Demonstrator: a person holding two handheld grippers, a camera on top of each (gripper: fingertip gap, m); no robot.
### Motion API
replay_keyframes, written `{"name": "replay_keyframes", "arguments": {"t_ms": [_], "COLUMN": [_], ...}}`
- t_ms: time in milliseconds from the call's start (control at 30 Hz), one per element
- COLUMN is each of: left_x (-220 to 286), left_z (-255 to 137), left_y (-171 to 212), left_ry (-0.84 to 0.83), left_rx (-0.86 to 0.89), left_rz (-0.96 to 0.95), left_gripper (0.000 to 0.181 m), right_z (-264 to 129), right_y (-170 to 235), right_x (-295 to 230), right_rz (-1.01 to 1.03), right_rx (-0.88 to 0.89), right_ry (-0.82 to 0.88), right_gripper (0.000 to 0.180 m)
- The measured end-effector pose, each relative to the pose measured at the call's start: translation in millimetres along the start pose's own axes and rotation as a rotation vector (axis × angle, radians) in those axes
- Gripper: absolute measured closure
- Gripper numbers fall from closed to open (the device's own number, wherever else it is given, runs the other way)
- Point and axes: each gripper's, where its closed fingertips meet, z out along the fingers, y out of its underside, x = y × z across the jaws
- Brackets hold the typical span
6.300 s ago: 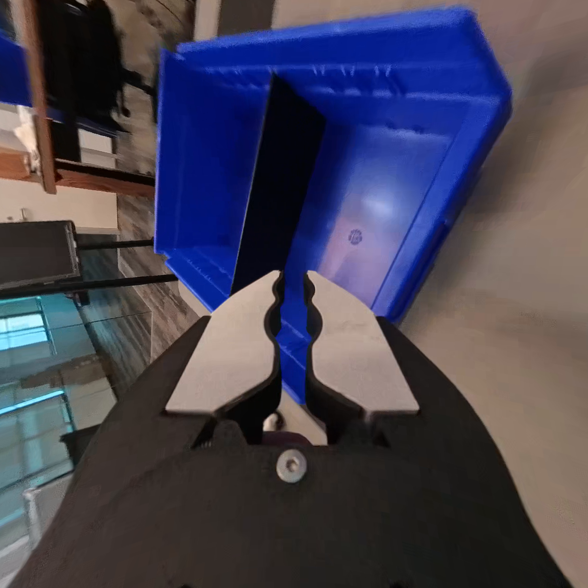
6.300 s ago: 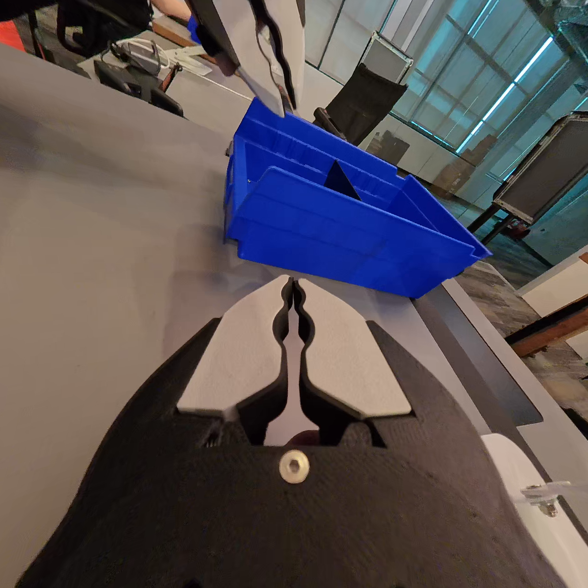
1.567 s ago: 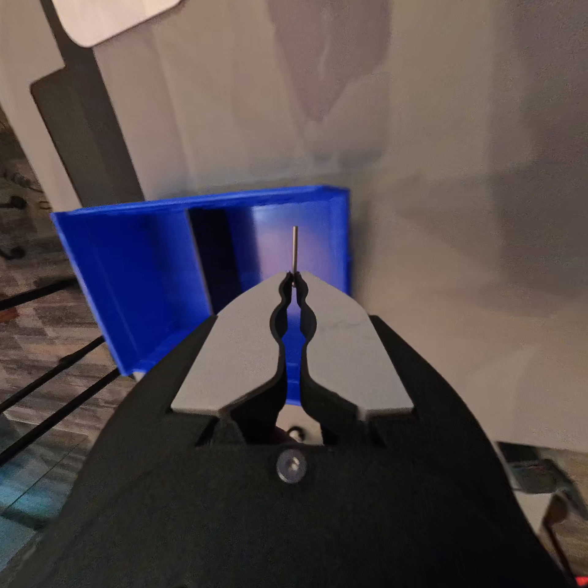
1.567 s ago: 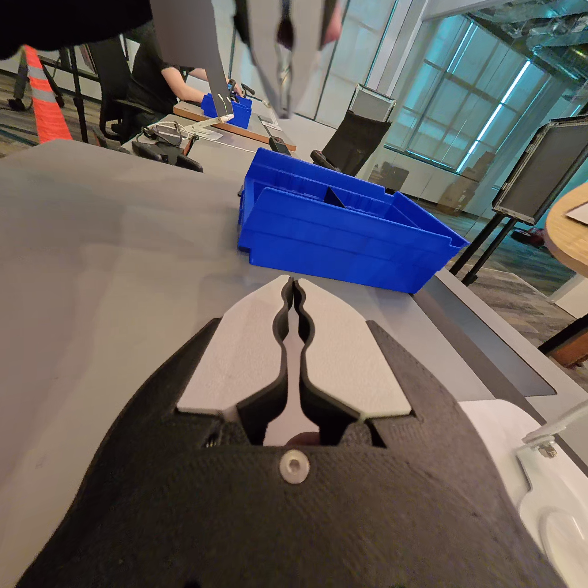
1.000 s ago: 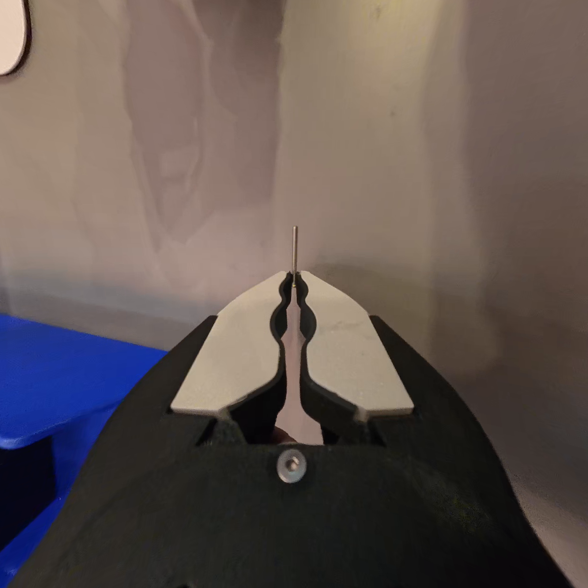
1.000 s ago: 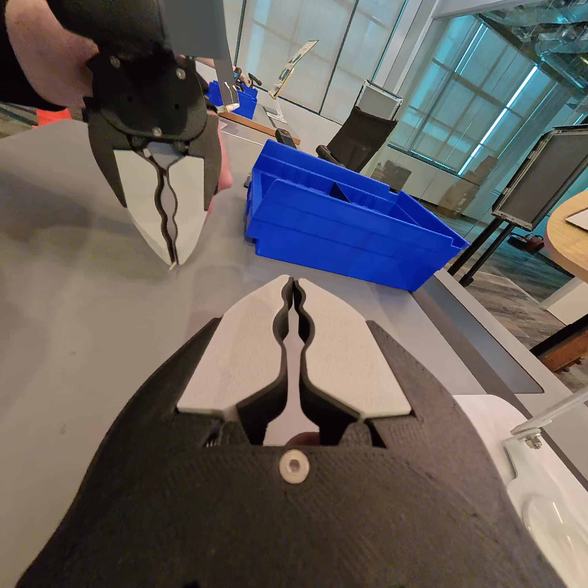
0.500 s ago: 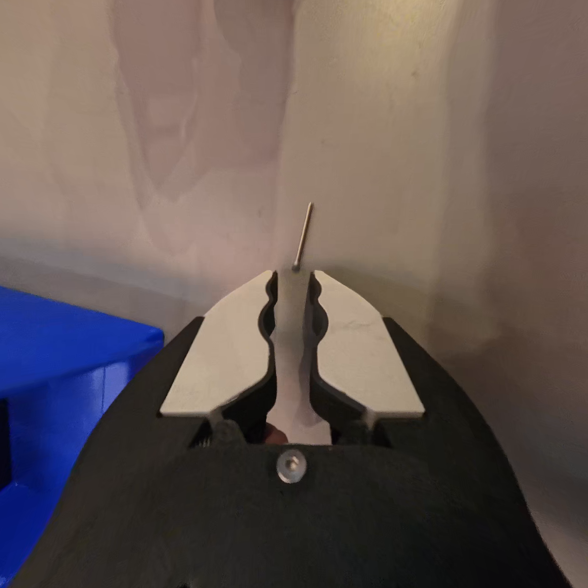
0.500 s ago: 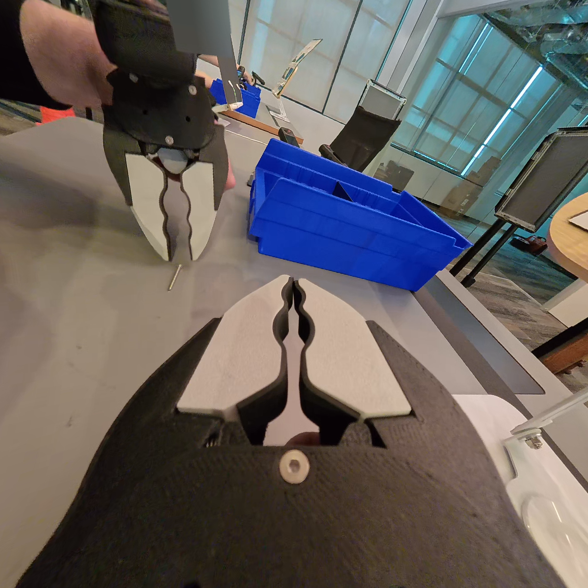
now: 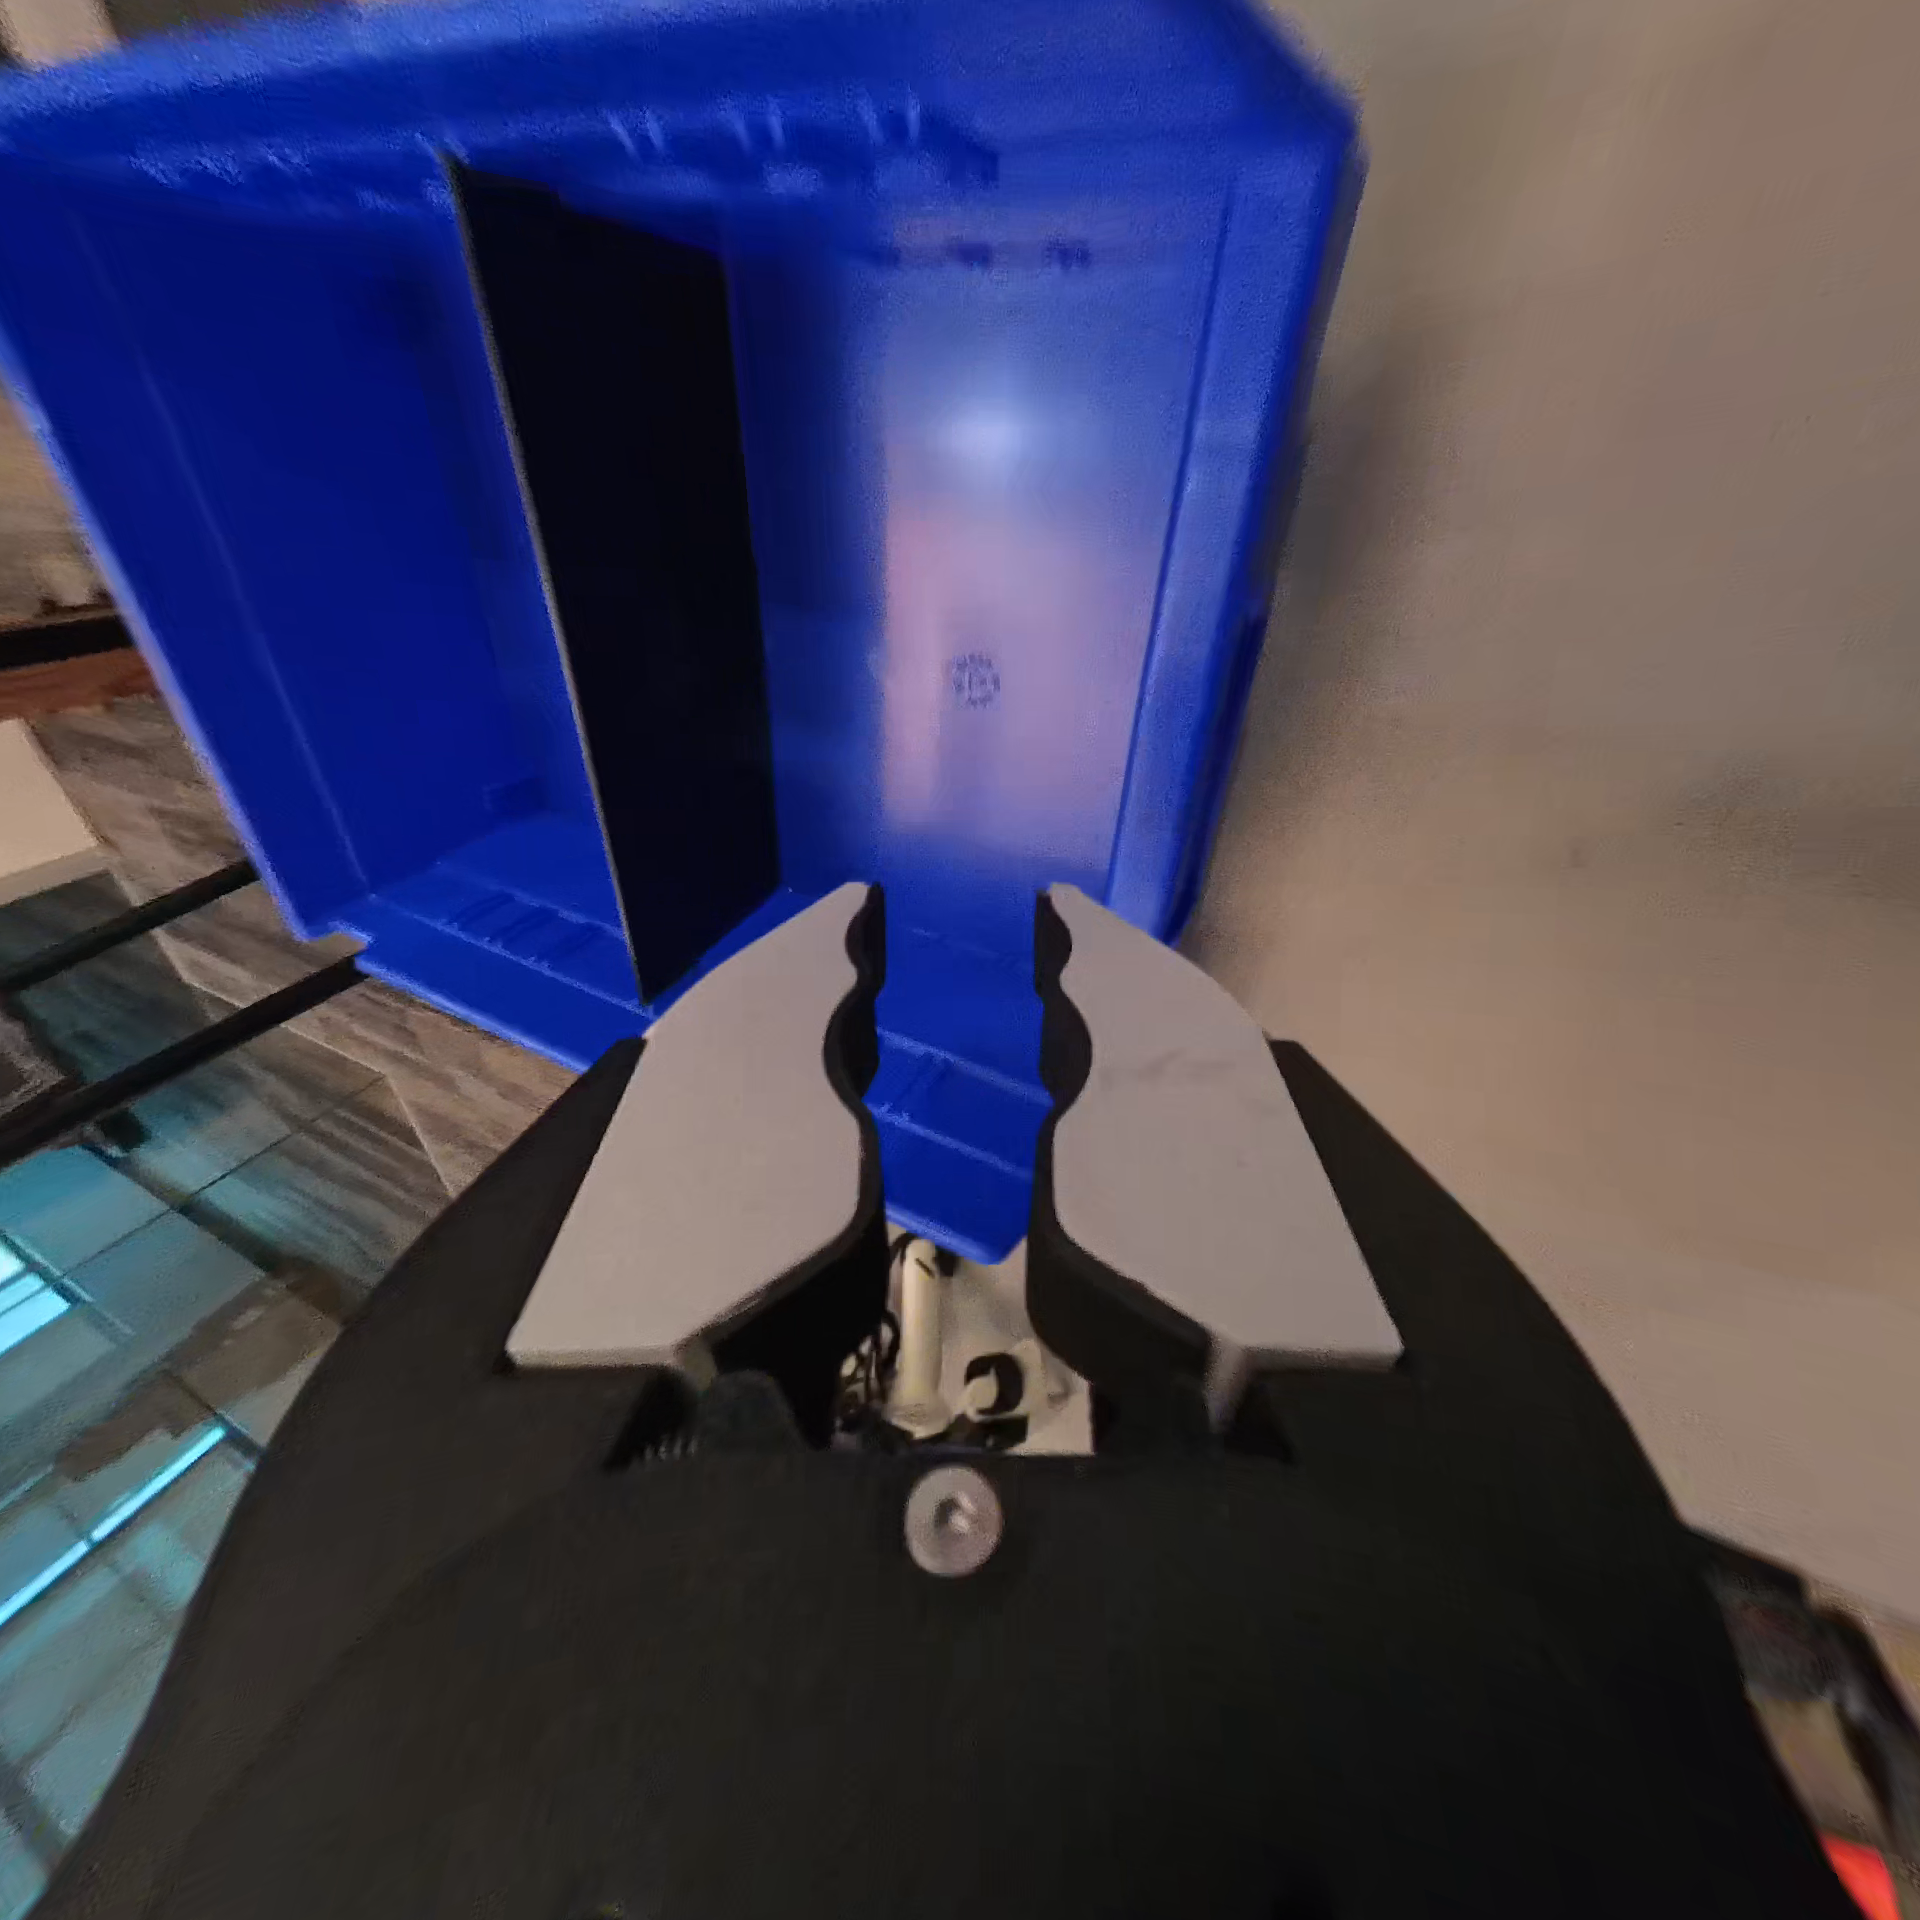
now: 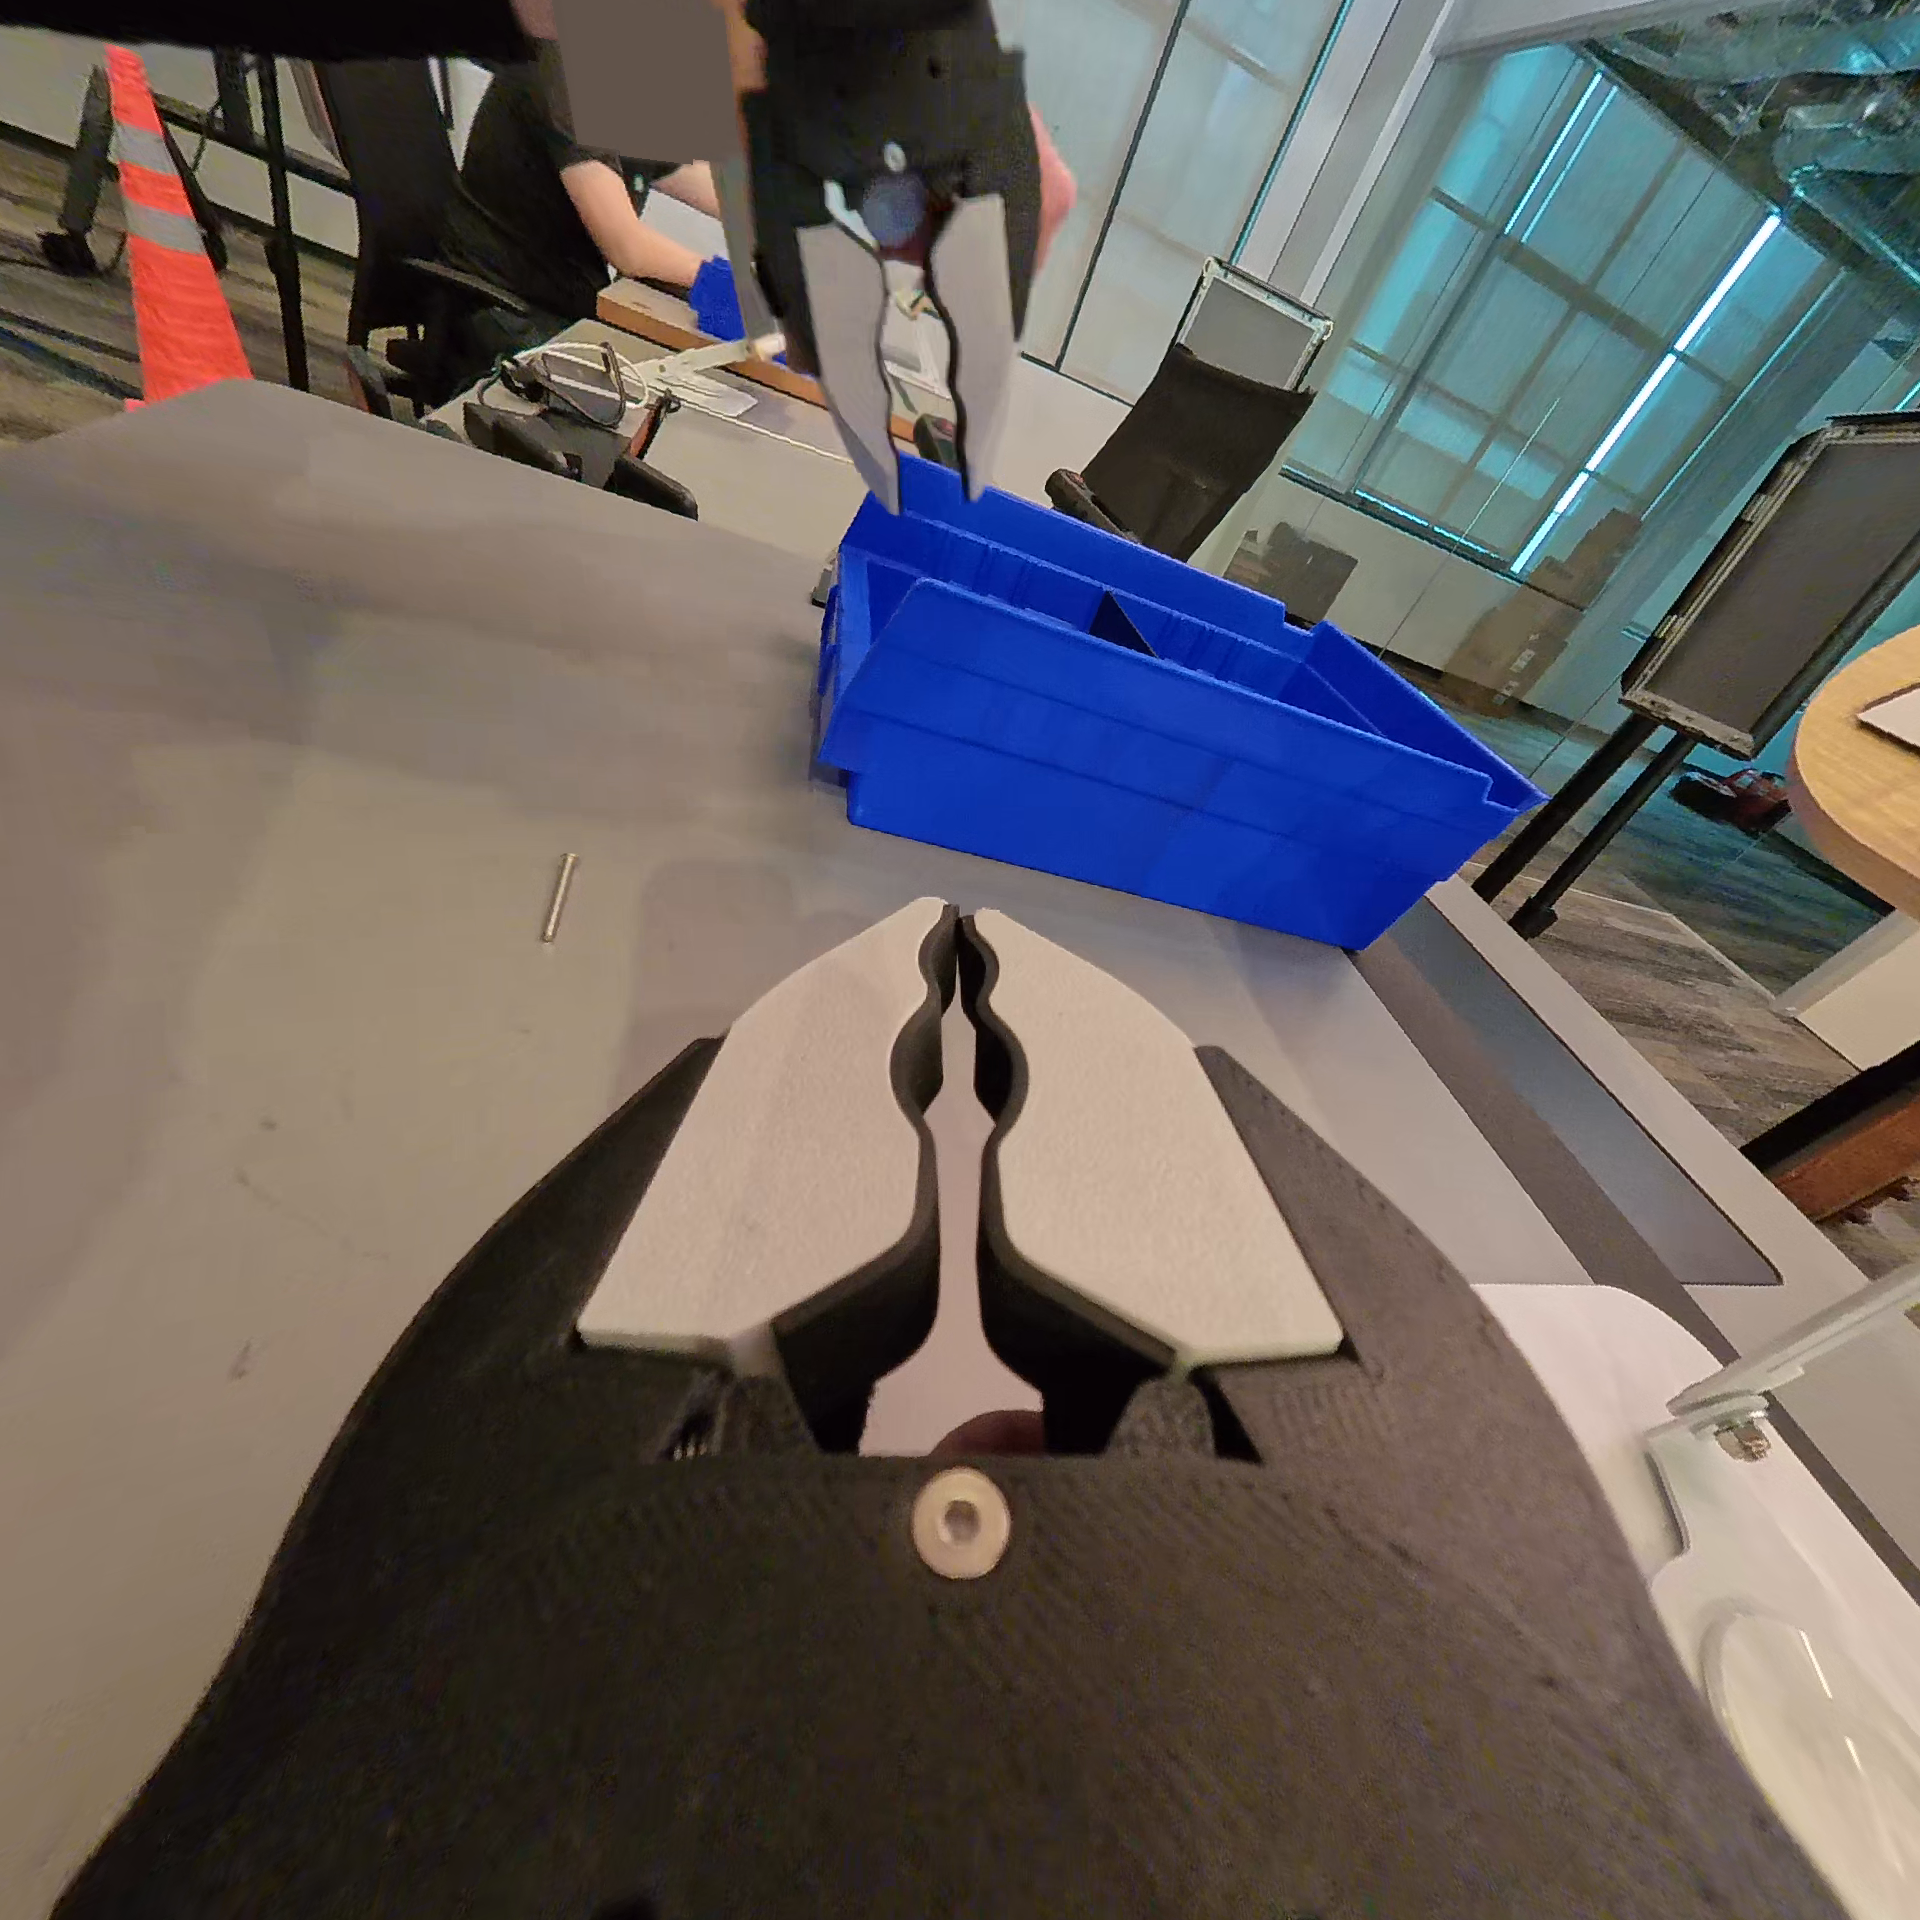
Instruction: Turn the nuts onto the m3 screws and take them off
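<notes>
A thin metal screw [image 10: 556, 897] lies flat on the grey table [image 10: 312, 727], left of my right gripper's tips. My left gripper [image 9: 956, 906] is open and empty, hovering above the blue bin [image 9: 935, 520] and looking down into it. It also shows in the right wrist view [image 10: 932, 499], above the bin's [image 10: 1143, 769] near left corner. My right gripper [image 10: 956, 916] is shut and empty, low over the table in front of the bin. No nuts are visible; the bin's right compartment looks bare.
A black divider [image 9: 634, 582] splits the bin into two compartments. A white object with a clear bracket [image 10: 1766, 1455] sits at the table's right edge. A seated person [image 10: 540, 208], an orange cone [image 10: 171, 239] and a black chair [image 10: 1195, 457] are beyond the table. The tips of one gripper are about 25 centimeters away from the tips of the other.
My left gripper opened and let the screw go onto the table, then rose and swung over to above the blue bin. My right gripper stayed shut and nearly still.
</notes>
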Motion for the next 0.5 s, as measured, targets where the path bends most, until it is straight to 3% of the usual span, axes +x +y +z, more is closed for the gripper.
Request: {"name": "replay_keyframes", "arguments": {"t_ms": [167,500], "left_x": [-9.1,9.1], "left_z": [34.8,71.9], "left_y": [32.2,52.9], "left_ry": [0.151,0.364], "left_rx": [-0.093,-0.178], "left_rz": [0.084,0.292], "left_gripper": [0.155,0.157], "right_z": [-0.4,-0.2], "right_y": [0.2,0.2], "right_x": [-0.6,-0.6], "right_rz": [0.000,0.003], "right_rx": [-0.001,-0.001], "right_ry": [-0.005,-0.009], "right_gripper": [0.180,0.180]}}
